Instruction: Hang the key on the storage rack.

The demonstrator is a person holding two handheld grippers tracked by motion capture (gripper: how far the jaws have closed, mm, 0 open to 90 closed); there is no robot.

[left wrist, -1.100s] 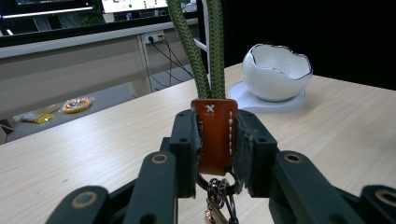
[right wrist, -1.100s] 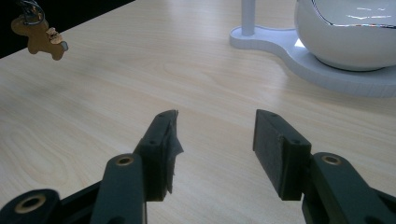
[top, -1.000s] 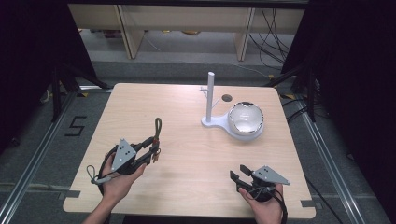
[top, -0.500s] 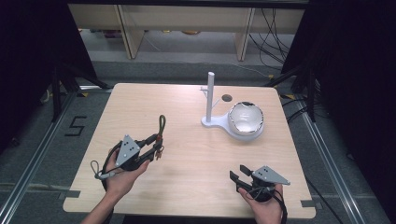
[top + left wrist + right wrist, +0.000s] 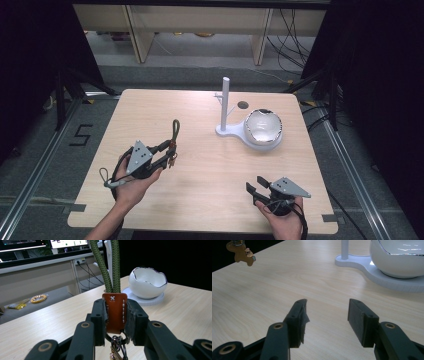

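Observation:
My left gripper [image 5: 167,150] [image 5: 115,315] is shut on a keychain: its pads clamp the brown leather tab [image 5: 115,312], the green braided cord loop [image 5: 175,131] [image 5: 107,267] stands up from it, and a metal ring with small charms [image 5: 116,346] hangs below. A brown charm [image 5: 242,252] of it shows in the right gripper view at the top left. A white stand [image 5: 226,102] with an upright post and side peg shares its base with a white egg-shaped bowl [image 5: 263,127] [image 5: 147,282] [image 5: 399,257]. My right gripper [image 5: 254,189] [image 5: 327,317] stands open over bare table near the front edge.
The light wooden table [image 5: 200,175] has a dark round hole [image 5: 243,105] near its far edge. Beyond the table stand shelf legs and cables on the floor. A yellow ring [image 5: 38,298] lies on a lower surface past the table.
The left hand has drifted slightly right and away with the keychain, the cord loop standing a little more upright. The right gripper has stayed in place.

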